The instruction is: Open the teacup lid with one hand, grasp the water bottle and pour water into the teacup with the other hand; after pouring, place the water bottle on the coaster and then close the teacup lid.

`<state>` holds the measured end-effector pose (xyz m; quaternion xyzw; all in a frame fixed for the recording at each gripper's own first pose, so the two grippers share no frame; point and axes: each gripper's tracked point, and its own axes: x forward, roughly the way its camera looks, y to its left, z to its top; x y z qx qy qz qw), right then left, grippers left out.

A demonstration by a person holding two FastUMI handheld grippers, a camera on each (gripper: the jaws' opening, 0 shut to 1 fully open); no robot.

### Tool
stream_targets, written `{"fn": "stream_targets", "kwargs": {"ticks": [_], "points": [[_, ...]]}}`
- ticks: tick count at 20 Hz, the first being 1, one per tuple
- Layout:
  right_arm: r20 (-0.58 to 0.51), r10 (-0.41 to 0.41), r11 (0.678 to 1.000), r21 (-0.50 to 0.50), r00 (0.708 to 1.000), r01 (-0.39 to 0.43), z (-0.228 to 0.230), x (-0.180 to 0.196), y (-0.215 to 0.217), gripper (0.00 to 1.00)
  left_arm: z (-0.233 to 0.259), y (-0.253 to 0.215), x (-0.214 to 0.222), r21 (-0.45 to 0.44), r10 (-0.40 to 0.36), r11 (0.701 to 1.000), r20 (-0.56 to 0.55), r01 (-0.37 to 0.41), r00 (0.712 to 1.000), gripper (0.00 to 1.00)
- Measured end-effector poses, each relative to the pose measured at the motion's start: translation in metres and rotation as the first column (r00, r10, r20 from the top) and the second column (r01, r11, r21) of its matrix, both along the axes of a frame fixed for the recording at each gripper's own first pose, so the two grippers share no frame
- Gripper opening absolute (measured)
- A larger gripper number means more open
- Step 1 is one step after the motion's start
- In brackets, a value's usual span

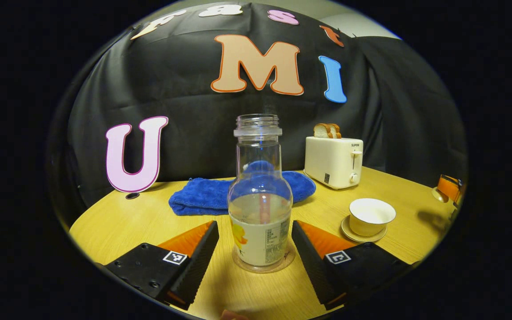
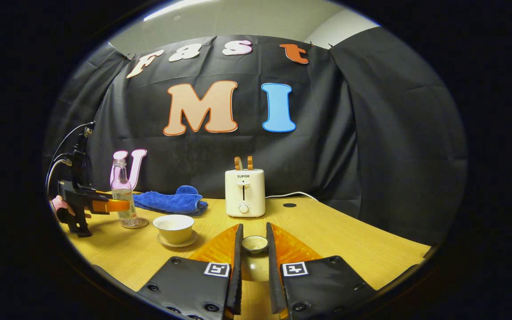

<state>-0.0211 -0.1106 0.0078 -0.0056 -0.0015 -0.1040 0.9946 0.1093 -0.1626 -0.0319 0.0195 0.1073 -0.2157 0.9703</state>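
The water bottle (image 1: 259, 195) is standing upright on the round coaster (image 1: 262, 266) on the wooden table (image 1: 118, 222), uncapped and partly filled with water. The left gripper (image 1: 256, 249) is hanging open around it: in the left gripper view its two fingers are flanking the lower body of the bottle with a clear gap on each side, neither one pressing on it. In the right gripper view the same gripper (image 2: 122, 205) is showing at the far left, reaching toward the bottle (image 2: 122, 195) with a hand (image 2: 58, 205) behind it.

Taking the bottle as the landmark, the teacup (image 1: 370, 216) is sitting uncovered on its saucer (image 1: 347, 229), beside the bottle on its right and slightly nearer the camera in the left gripper view. A folded blue towel (image 1: 202, 195) is lying just behind the bottle, and a cream toaster (image 1: 334, 161) with two slices of bread (image 1: 327, 130) standing in its slots is sitting behind and to the right of the bottle, past the towel's end.

The right gripper (image 2: 254, 244) is holding the teacup lid (image 2: 254, 243), well away from the bottle; its two fingers are closed against the lid's opposite edges, carrying it above the tabletop. In this view the teacup (image 2: 174, 227) is lying between the bottle and the held lid.
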Motion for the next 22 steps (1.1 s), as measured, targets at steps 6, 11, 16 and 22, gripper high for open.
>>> {"fn": "stream_targets", "kwargs": {"ticks": [6,11,16,22], "points": [[-0.003,0.028,1.000,0.002,1.000,-0.028,-0.001,0.001,0.006,0.29,0.000,0.007,-0.012,0.009,0.004,1.000,0.006,-0.004,1.000,0.96],[-0.012,0.134,0.991,0.008,0.991,-0.134,-0.004,0.013,0.035,0.29,0.010,0.024,-0.025,-0.001,0.043,0.999,0.065,-0.044,0.997,0.96],[-0.021,0.252,0.968,0.016,0.968,-0.251,-0.008,0.040,0.075,0.29,0.011,0.037,-0.035,0.028,0.083,0.996,0.085,-0.086,0.993,0.96],[-0.022,0.345,0.938,0.023,0.938,-0.345,-0.011,0.082,0.121,0.29,0.034,0.055,-0.046,-0.027,0.171,0.985,0.213,-0.170,0.962,0.96]]}}
